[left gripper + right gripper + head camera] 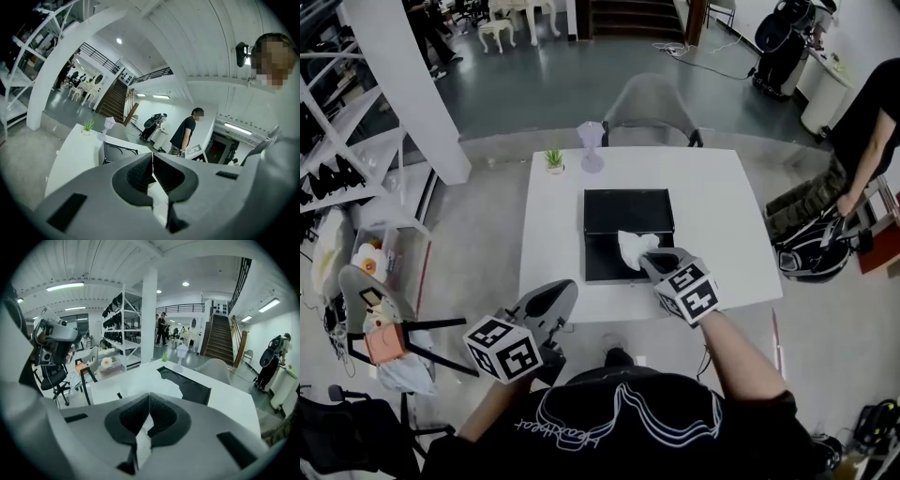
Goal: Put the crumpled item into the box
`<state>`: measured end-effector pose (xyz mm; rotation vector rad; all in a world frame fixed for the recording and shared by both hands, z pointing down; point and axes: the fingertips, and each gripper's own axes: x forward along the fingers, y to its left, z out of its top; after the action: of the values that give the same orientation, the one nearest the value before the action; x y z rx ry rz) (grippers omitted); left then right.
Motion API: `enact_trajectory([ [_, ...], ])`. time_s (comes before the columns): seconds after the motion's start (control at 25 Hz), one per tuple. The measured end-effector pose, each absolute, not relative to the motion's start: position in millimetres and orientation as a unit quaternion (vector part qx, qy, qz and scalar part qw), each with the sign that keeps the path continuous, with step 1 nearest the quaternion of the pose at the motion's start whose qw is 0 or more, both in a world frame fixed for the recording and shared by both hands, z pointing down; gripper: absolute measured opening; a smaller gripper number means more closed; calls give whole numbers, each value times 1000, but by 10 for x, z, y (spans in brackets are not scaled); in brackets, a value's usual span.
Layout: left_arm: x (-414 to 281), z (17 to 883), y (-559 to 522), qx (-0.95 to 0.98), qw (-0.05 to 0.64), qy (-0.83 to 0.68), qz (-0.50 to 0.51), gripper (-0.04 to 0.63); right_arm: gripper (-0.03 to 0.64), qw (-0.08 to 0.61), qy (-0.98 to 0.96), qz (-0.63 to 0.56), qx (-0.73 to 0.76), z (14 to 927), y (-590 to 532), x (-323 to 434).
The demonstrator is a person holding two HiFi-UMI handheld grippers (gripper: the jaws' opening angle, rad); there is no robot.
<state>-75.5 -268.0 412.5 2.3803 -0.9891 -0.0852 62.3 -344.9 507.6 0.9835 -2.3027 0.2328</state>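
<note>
A black box [628, 211] lies open in the middle of the white table [722, 216]. My right gripper [649, 260] is shut on the white crumpled item [633, 248] and holds it over the box's near half. In the right gripper view the crumpled item [145, 383] bulges out just past the closed jaws, with the box [190, 386] behind it. My left gripper [565, 289] hangs shut and empty at the table's front left edge. In the left gripper view its jaws meet with nothing between them, and the box [117, 152] shows beyond.
A small potted plant [554, 160] and a pale purple lamp [592, 147] stand at the table's far edge, with a grey chair [649, 108] behind. A person [862, 141] bends over at the right. A stool with an orange box [384, 342] stands at the left.
</note>
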Motion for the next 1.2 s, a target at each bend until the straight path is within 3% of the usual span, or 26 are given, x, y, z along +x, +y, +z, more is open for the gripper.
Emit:
enact_trajectory([
  [0.32, -1031, 4213, -2887, 869, 285, -403, -35, 8, 5, 410, -846, 117, 320, 5794, -3659, 571],
  [0.84, -1199, 4300, -3071, 854, 287, -431, -41, 8, 12, 505, -809, 143, 264, 6375, -3772, 551],
  [1.2, -1170, 4314, -3063, 856, 283, -431, -34, 8, 153, 469, -825, 167, 269, 6226, -3732, 553],
])
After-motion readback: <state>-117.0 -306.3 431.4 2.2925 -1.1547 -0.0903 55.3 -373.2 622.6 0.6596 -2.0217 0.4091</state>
